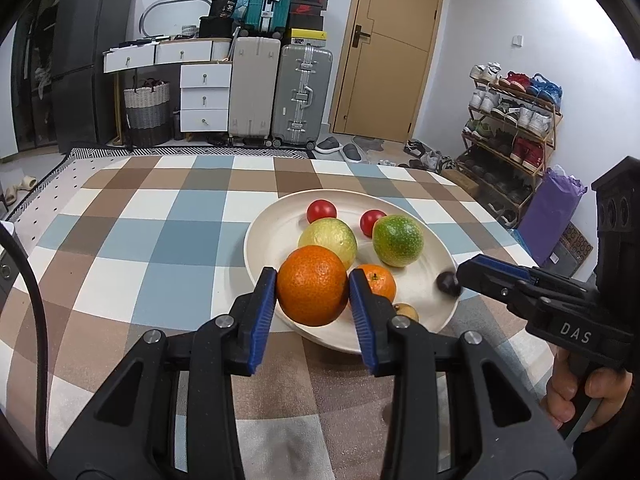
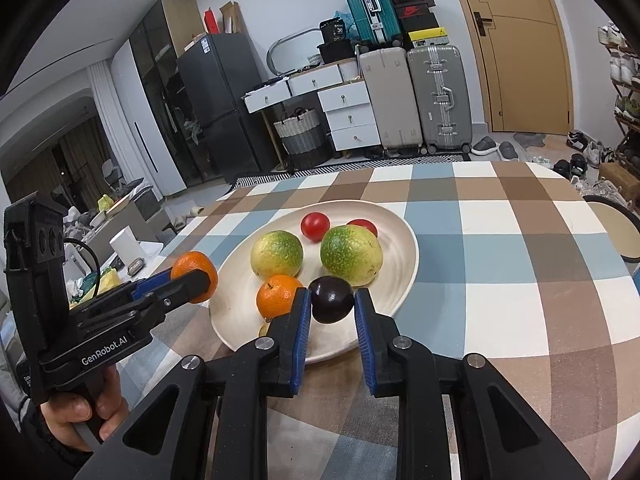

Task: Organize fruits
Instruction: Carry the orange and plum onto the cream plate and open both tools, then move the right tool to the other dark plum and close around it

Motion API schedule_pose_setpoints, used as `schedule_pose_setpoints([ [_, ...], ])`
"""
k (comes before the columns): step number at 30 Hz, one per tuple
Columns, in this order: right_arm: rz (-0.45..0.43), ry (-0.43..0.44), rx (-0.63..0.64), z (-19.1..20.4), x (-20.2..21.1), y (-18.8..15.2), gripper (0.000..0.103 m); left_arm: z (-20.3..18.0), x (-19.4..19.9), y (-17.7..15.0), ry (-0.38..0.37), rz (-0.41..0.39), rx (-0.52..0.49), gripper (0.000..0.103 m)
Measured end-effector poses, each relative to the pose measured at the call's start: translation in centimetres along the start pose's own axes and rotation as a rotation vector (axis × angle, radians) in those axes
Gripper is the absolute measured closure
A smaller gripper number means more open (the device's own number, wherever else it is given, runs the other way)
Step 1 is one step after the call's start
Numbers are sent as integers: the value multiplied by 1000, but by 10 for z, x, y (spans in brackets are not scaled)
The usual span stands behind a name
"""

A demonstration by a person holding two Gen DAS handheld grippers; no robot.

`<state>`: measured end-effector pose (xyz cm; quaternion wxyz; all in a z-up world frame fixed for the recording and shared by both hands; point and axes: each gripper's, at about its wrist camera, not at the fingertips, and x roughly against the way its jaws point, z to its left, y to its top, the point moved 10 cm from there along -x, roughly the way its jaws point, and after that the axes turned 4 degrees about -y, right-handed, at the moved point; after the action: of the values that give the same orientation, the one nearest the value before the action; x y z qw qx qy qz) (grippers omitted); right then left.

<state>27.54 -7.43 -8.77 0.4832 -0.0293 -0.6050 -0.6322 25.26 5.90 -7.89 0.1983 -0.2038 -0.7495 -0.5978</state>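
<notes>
A cream plate [image 1: 272, 232] [image 2: 404, 256] on the checked tablecloth holds two red tomatoes [image 1: 321, 211], two green-yellow citrus fruits [image 1: 397, 240] [image 2: 277, 253], a small tangerine [image 1: 378, 280] [image 2: 277, 295] and a small yellowish fruit [image 1: 406, 312]. My left gripper [image 1: 313, 286] is shut on a large orange [image 1: 312, 285] [image 2: 195, 271] at the plate's near-left rim. My right gripper [image 2: 331, 300] is shut on a dark purple fruit [image 2: 331, 299] [image 1: 449, 283] over the plate's near-right rim.
The checked tablecloth [image 1: 160, 240] covers the table. A round stool [image 2: 612, 232] stands at the table's right edge. Suitcases [image 1: 304, 96], white drawers [image 1: 204, 96], a door [image 1: 392, 48] and a shoe rack [image 1: 512, 132] line the far side.
</notes>
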Motion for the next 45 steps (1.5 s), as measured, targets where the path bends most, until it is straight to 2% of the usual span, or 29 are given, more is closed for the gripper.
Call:
schedule_pose_setpoints([
  [1, -6, 1, -3, 0, 1, 1, 63, 0, 1, 0, 0, -3, 1, 70],
  [7, -25, -4, -1, -1, 4, 2, 50, 0, 2, 1, 5, -10, 6, 67],
  [8, -27, -4, -3, -2, 5, 2, 43, 0, 3, 1, 8, -13, 9, 62],
  [10, -27, -13, -2, -3, 5, 2, 35, 2, 6, 2, 15, -21, 16, 47],
  [11, -24, -16, 1, -3, 5, 1, 35, 3, 6, 1, 23, -19, 15, 38],
  [13, -17, -23, 6, -3, 4, 0, 35, 6, 8, 1, 33, -20, 17, 33],
  [15, -18, -25, 8, -3, 4, 0, 31, 7, 8, 0, 43, -17, 14, 21],
  [22, -16, -36, 14, -6, 8, -3, 8, 10, 11, -4, 77, -4, 3, 14],
  [24, -11, -42, 14, -7, 9, -4, 4, 10, 14, -7, 72, -1, 1, 1],
  [30, -19, -44, 45, -5, 15, -7, 1, 14, 23, -13, 71, 3, -1, 1],
  [45, 87, -16, 155, 13, 16, -30, 1, 6, 45, -47, 66, 117, -22, 1],
])
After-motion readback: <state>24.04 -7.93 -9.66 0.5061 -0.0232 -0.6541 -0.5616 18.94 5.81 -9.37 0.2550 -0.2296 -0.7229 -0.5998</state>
